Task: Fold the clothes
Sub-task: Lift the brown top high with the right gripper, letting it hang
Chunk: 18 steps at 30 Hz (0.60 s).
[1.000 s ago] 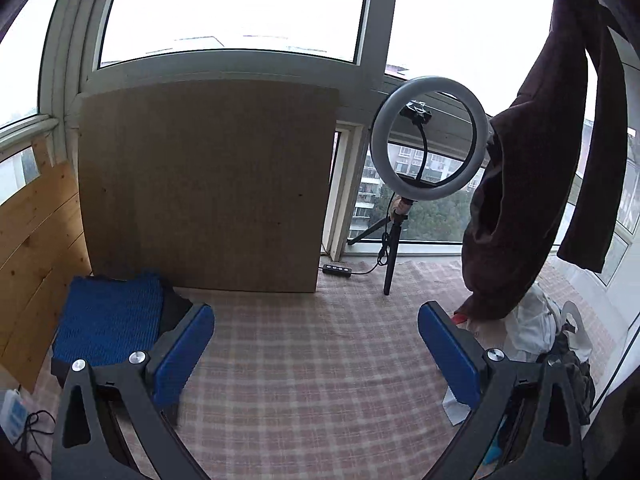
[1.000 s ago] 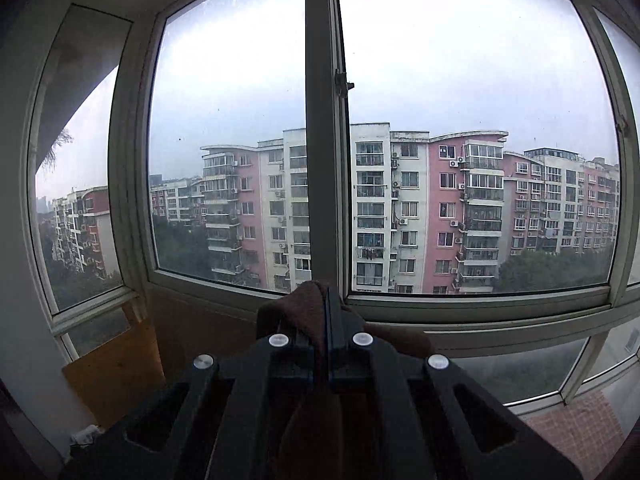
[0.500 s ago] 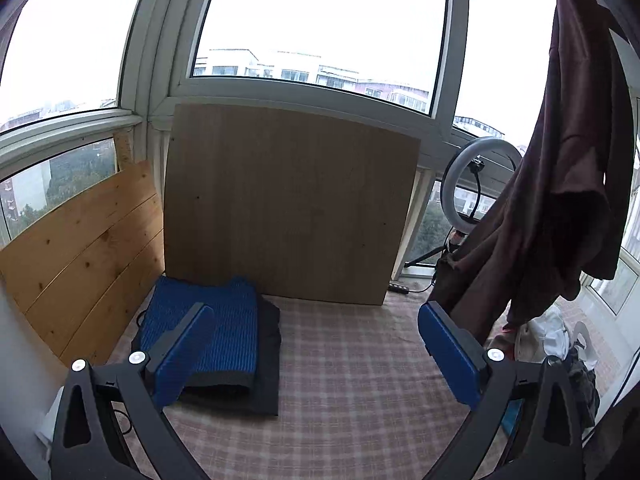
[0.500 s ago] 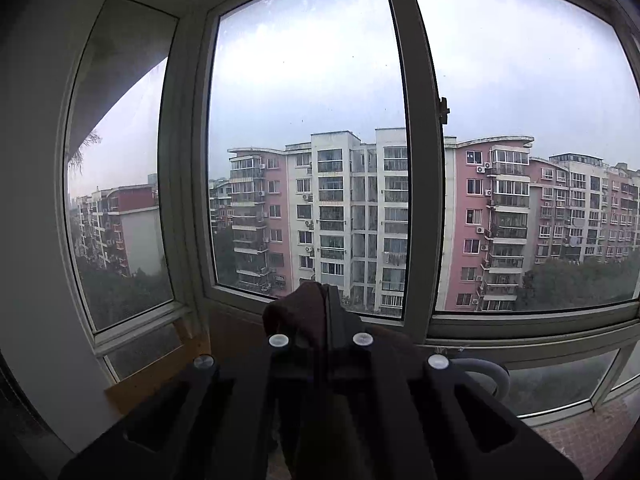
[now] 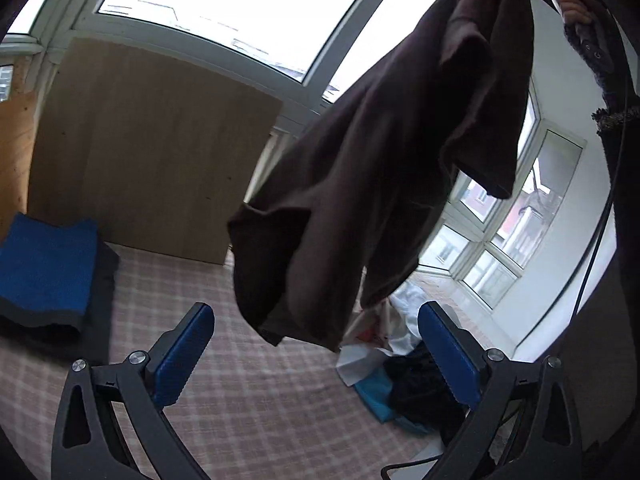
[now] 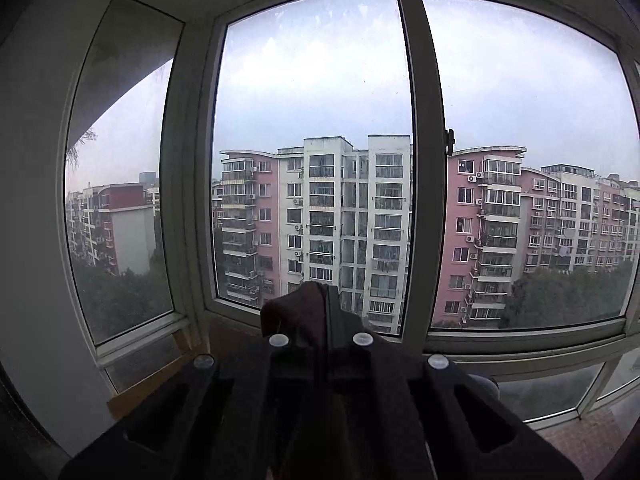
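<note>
We see brown garment [image 5: 384, 168] hanging mid-air, filling space ahead of left gripper [image 5: 316, 354], whose jaws stand wide apart with nothing between. Checked bed cover [image 5: 248, 384] lies bare along near edge under it. Blue folded stack [image 5: 46, 268] blocks left edge; clothes pile [image 5: 404, 364] crowds right edge. Wooden board [image 5: 148, 148] walls far edge.

The dark brown garment [image 5: 380, 184] runs out of the left wrist view at its top edge, so what grips it there is unseen. In the right wrist view, the right hand-held gripper [image 6: 325, 308] hides most of that cloth [image 6: 296, 312]. The far-right clothes pile [image 5: 404, 372] is blurred and partly covered.
</note>
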Each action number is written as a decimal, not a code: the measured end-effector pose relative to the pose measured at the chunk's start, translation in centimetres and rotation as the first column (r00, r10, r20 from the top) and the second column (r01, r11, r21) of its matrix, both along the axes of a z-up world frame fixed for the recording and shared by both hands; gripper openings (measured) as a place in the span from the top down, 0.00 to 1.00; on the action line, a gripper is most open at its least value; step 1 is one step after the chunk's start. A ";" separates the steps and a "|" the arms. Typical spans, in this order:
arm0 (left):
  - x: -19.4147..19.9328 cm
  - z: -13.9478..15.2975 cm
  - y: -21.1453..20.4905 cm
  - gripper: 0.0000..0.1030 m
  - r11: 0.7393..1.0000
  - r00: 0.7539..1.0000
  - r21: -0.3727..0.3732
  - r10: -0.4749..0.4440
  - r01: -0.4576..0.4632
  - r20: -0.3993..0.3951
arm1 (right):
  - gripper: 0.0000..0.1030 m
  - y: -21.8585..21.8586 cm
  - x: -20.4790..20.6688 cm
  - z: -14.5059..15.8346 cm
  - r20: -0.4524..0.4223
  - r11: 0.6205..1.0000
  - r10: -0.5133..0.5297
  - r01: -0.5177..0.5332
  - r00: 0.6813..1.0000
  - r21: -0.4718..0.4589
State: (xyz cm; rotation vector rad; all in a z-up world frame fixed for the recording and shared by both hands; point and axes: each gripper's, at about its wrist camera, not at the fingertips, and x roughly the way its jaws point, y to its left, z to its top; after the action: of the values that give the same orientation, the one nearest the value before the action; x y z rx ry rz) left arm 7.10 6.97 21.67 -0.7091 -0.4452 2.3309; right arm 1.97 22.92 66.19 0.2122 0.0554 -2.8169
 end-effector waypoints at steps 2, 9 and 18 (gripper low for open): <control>-1.6 -0.5 3.1 0.01 1.000 1.000 -0.020 -0.008 0.008 -0.012 | 0.97 1.0 0.0 -0.1 0.014 1.000 -0.011 0.011 1.000 0.000; -7.5 -1.9 13.5 0.01 0.995 0.998 -0.096 -0.019 0.013 -0.059 | 0.97 4.0 2.0 0.6 0.009 0.999 -0.027 0.027 1.000 0.037; -10.3 -1.7 18.5 0.84 0.996 0.996 -0.054 -0.077 0.074 -0.053 | 0.97 13.4 2.0 1.2 0.005 0.992 -0.123 0.123 0.992 0.003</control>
State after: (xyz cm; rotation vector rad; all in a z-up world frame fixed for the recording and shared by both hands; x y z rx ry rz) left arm -3.22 25.49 19.94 -0.6729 -0.3293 2.2919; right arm 4.01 36.36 67.39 0.2313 0.0468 -2.9389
